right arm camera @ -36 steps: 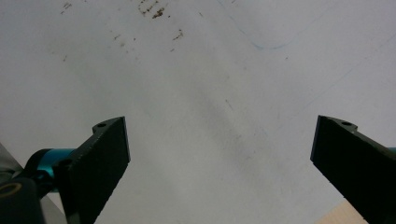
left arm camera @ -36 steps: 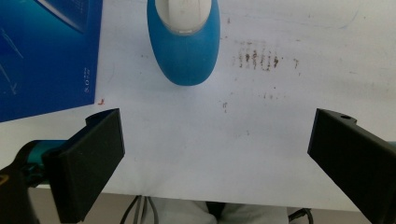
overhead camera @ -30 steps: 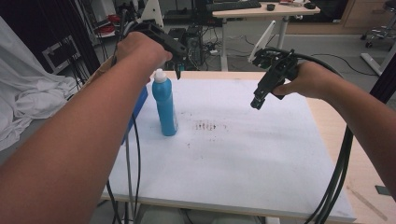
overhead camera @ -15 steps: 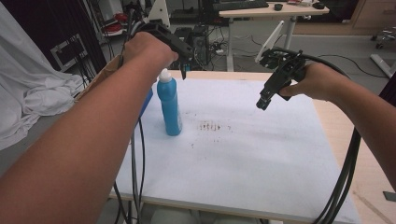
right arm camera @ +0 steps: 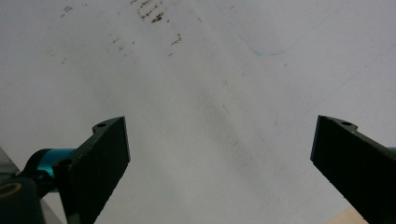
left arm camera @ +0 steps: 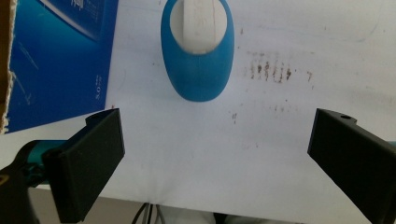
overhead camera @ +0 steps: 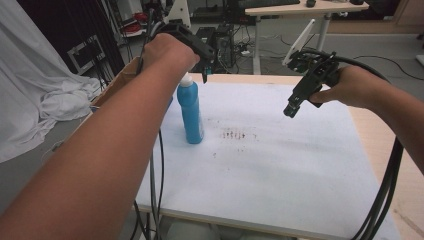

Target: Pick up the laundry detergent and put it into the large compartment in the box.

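Taking the blue bottle (overhead camera: 190, 114) as our landmark, we start at its left, where a blue box (left arm camera: 56, 60) lies flat at the edge of the white sheet (overhead camera: 280, 165); in the left gripper view we see pale lines and small white print on it, too blurred for us to read. The bottle itself stands upright on the left part of the sheet, its white cap (left arm camera: 200, 23) facing up at us in the left gripper view; faint raised marks show on the cap, but we cannot make them out. Directly above the bottle we see the left gripper (overhead camera: 204, 70), held in a hand over the cap without touching it; in its own view (left arm camera: 217, 158) its two black jaws stand wide apart with nothing between them. Just right of the bottle's base we find a patch of small brown stains (overhead camera: 235, 135) on the sheet. Well to the right of the bottle, the right gripper (overhead camera: 290, 111) hangs above the sheet, tilted downward; in its own view (right arm camera: 219, 161) we see its jaws spread wide and empty over bare white surface, where a thin blue pen line (right arm camera: 266, 52) curves.
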A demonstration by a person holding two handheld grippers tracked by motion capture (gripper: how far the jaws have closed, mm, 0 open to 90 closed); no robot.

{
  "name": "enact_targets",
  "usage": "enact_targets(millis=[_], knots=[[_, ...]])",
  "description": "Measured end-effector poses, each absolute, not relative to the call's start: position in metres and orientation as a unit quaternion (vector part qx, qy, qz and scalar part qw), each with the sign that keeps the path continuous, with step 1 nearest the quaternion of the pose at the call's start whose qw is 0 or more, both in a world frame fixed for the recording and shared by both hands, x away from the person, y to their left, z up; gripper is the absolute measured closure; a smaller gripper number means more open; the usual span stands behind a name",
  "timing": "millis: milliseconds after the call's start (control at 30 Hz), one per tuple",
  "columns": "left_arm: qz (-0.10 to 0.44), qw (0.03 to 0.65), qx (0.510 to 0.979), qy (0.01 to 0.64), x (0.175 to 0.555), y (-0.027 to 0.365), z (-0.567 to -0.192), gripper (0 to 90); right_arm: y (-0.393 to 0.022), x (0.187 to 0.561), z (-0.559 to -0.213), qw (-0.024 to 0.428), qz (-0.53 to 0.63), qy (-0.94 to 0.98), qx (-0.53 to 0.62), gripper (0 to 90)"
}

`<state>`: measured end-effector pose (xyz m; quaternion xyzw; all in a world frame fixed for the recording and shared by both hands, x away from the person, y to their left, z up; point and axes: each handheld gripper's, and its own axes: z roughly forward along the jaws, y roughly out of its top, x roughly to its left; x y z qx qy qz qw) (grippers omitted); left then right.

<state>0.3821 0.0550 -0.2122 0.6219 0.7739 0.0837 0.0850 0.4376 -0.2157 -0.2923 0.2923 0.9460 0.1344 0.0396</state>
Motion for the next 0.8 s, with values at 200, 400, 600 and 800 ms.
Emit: enact_targets(millis=[200, 400, 600, 800], knots=[[0.085, 0.082, 0.619, 0.776, 0.397, 0.062, -0.221, 3.7, -0.215, 0.44, -0.292, 0.034, 0.139, 0.946, 0.291, 3.6], [0.088, 0.074, 0.622, 0.774, 0.414, 0.064, -0.231, 3.7, -0.214, 0.446, -0.296, 0.03, 0.133, 0.948, 0.286, 3.6], [0.082, 0.067, 0.627, 0.772, 0.424, 0.067, -0.24, 3.7, -0.215, 0.45, -0.299, 0.028, 0.133, 0.948, 0.288, 3.6], [0.078, 0.066, 0.622, 0.776, 0.434, 0.07, -0.252, 3.7, -0.215, 0.454, -0.302, 0.026, 0.129, 0.949, 0.286, 3.6]])
